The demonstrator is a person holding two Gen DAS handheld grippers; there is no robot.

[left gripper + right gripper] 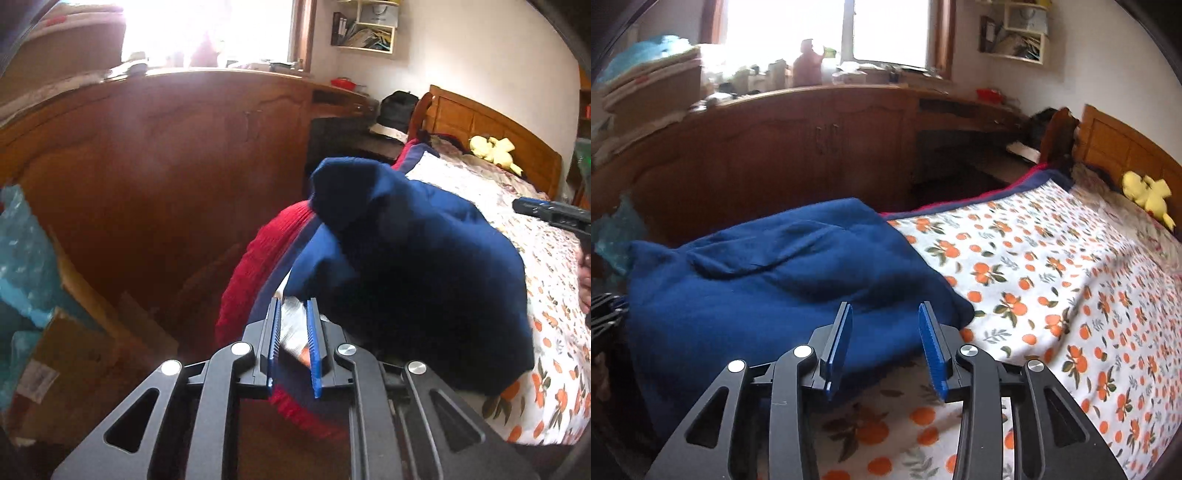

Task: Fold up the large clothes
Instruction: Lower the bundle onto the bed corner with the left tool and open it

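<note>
Bed (pixel 1071 280), covered by an orange-print sheet (pixel 1015 258), with a dark blue garment (pixel 768 280) lying folded at its near left corner. The garment's long axis runs roughly from the left edge of the bed toward the middle; one corner points out onto the sheet. In the left wrist view the garment (pixel 424 258) bulges up beside a red blanket (pixel 251 273) that hangs over the bed's side. Most of the sheet to the right of the garment lies bare up to the headboard (pixel 1123 147), where a yellow plush toy (pixel 1148 195) rests. A wooden cabinet (pixel 775 147) lines the far side. Right gripper (pixel 885 314): fingers spread wide, holding nothing, poised over the garment's near edge. Left gripper (pixel 294 306): fingers narrowly parted, nothing pinched, just beside the garment at the bed's edge.
</note>
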